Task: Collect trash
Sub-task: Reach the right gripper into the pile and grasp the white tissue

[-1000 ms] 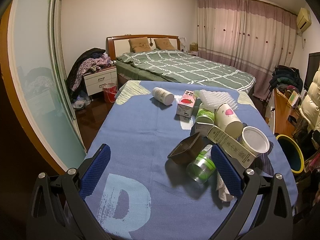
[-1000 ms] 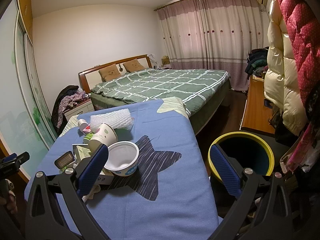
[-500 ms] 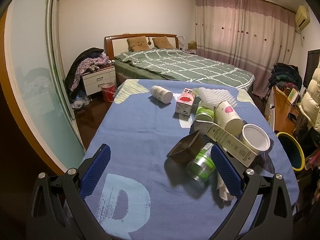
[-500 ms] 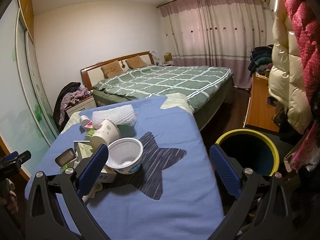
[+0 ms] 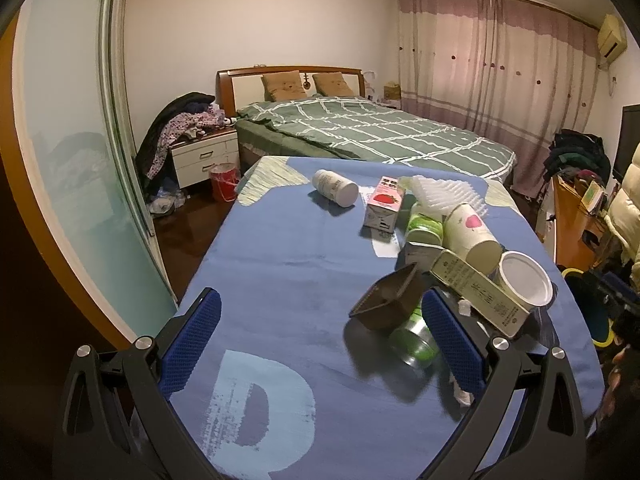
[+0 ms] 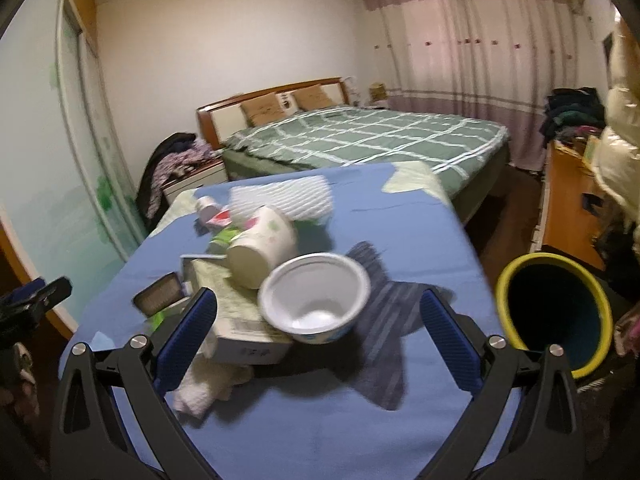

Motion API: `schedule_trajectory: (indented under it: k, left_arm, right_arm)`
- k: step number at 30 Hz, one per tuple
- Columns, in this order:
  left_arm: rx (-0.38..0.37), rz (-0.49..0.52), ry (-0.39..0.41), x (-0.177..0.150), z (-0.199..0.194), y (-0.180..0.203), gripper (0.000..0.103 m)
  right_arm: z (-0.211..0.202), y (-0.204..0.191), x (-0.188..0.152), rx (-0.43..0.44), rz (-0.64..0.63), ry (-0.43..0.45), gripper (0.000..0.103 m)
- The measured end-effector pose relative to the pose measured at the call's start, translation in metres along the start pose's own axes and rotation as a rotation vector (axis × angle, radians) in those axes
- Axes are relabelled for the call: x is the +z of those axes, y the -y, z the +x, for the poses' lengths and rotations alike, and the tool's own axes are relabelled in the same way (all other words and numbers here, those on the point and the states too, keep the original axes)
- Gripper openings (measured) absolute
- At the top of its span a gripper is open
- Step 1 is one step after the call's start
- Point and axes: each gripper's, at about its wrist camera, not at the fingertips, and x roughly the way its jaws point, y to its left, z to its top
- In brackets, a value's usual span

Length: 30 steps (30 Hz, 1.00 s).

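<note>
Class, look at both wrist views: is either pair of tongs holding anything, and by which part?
Nothing is held. The left tongs and right tongs are both open, empty, above the trash pile.

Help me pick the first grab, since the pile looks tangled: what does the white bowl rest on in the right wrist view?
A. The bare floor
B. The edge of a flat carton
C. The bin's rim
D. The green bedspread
B: the white bowl tilts on the edge of the flat carton, with the open right gripper framing it.
</note>
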Motion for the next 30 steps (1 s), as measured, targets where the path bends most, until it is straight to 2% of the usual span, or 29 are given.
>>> schedule_trajectory:
  k: [7, 10, 20, 22, 23, 25, 26, 27, 28, 30]
  left_arm:
    - [0.037, -0.033, 0.016, 0.002, 0.000, -0.018, 0.099]
    - [0.044, -0.037, 0.016, 0.001, 0.000, -0.022, 0.099]
    - [0.031, -0.039, 0.006, -0.003, -0.001, -0.025, 0.099]
    - [0.030, -0.040, 0.006, -0.004, -0.001, -0.024, 0.099]
    - [0.031, -0.040, 0.005, -0.004, -0.001, -0.024, 0.099]
    - [0.031, -0.040, 0.005, -0.004, -0.001, -0.024, 0.099]
    - [0.031, -0.041, 0.004, -0.005, 0.000, -0.024, 0.099]
    - [0.031, -0.041, 0.004, -0.005, 0.000, -0.024, 0.099]
    - [0.031, -0.041, 0.003, -0.005, 0.000, -0.024, 0.099]
    - [0.031, -0.040, 0.005, -0.005, 0.000, -0.024, 0.099]
  right_arm:
    - [0.017, -0.045, -0.019, 0.088, -0.098, -0.085, 0.096]
    - [0.025, -0.059, -0.029, 0.116, -0.119, -0.133, 0.089]
    - [0.059, -0.078, -0.060, 0.125, -0.157, -0.269, 0.082]
    - [0.069, -0.081, -0.065, 0.124, -0.166, -0.296, 0.078]
    - [0.072, -0.082, -0.067, 0.127, -0.166, -0.307, 0.073]
    - [0.076, -0.085, -0.069, 0.119, -0.180, -0.294, 0.069]
    - [0.076, -0.086, -0.069, 0.117, -0.187, -0.292, 0.062]
    - [0.076, -0.086, -0.068, 0.130, -0.187, -0.293, 0.048]
    - [0.076, -0.086, -0.067, 0.145, -0.185, -0.297, 0.041]
    - [0.072, -0.086, -0.066, 0.161, -0.190, -0.287, 0.022]
